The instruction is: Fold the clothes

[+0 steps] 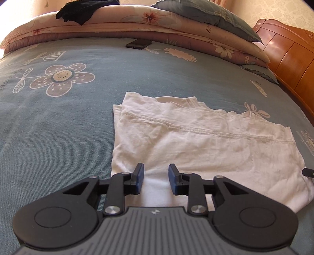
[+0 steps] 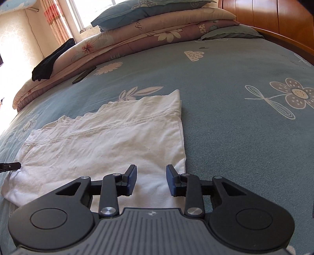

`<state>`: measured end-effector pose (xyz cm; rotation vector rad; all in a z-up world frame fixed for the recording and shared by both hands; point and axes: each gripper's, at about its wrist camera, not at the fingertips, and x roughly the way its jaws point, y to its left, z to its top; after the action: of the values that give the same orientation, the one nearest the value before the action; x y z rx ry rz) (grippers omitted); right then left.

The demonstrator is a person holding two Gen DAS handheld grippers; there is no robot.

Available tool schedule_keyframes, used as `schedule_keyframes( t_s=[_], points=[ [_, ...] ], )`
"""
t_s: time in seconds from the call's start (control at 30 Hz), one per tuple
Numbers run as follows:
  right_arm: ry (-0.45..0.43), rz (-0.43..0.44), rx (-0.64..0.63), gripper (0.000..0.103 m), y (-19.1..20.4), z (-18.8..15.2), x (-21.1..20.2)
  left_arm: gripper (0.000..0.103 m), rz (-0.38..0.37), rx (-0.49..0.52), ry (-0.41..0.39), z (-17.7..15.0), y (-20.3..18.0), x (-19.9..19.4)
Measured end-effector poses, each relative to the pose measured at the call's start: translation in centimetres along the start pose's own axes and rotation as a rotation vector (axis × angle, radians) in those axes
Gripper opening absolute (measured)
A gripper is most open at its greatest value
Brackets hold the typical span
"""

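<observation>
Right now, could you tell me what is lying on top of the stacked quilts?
A dark garment drapes over one end of the quilts, and a blue pillow lies on the other. Anything beneath them is hidden.

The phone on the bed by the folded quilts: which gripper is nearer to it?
Left, probably. The left gripper is at the white shirt's near edge, the phone straight ahead. The right gripper holds the other end, the phone far off to its left.

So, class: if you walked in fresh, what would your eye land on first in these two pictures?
First the white garment, partly folded on the blue flowered bedspread. Next the open left gripper and right gripper, both poised over its near edge. Behind lie stacked quilts with a black garment on top.
</observation>
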<state>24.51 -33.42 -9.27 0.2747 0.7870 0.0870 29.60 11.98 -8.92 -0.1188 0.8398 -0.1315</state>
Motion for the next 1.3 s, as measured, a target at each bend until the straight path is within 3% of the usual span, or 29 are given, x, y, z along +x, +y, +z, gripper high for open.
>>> schedule_keyframes(
  t_s=[0.07, 0.13, 0.23, 0.3, 0.37, 0.47, 0.7, 0.83, 0.97, 1.2, 1.3],
  points=[
    [0.004, -0.046, 0.003, 0.04, 0.1, 0.2, -0.2, 0.028, 0.037, 0.01, 0.001, 0.0, 0.0, -0.6],
    [0.001, -0.086, 0.006, 0.051, 0.1, 0.2, -0.6, 0.027, 0.074, 0.022, 0.002, 0.1, 0.0, -1.3],
    [-0.011, -0.071, 0.017, 0.052, 0.2, 0.2, -1.8, 0.03, 0.104, 0.072, -0.021, -0.1, -1.4, -3.0],
    [-0.013, -0.064, 0.016, 0.053, 0.6, 0.1, -2.4, 0.032, 0.09, 0.12, -0.034, -0.4, -3.1, -4.0],
    [-0.012, -0.063, 0.006, 0.054, 1.2, 0.0, -2.8, 0.042, 0.065, 0.164, -0.04, -0.9, -5.0, -4.8],
    [-0.002, -0.05, -0.01, 0.058, 2.5, -0.3, -3.3, 0.044, 0.039, 0.219, -0.031, -2.0, -7.8, -5.3],
    [0.041, -0.002, -0.045, 0.065, 5.3, -1.8, -3.4, 0.047, -0.013, 0.215, 0.03, -4.8, -11.0, -4.4],
    [0.066, -0.003, -0.036, 0.066, 5.7, -2.5, -3.0, 0.048, 0.002, 0.174, 0.055, -6.0, -10.5, -4.2],
    [0.082, -0.025, -0.007, 0.07, 4.9, -3.2, -2.8, 0.054, 0.043, 0.121, 0.05, -6.3, -8.4, -4.7],
    [0.066, -0.047, 0.073, 0.072, 3.0, -4.6, -4.1, 0.054, 0.14, 0.005, 0.019, -6.0, -3.9, -6.3],
    [0.056, -0.053, 0.047, 0.077, 3.7, -5.1, -4.8, 0.057, 0.144, 0.009, -0.035, -5.2, -3.8, -7.2]
  ],
)
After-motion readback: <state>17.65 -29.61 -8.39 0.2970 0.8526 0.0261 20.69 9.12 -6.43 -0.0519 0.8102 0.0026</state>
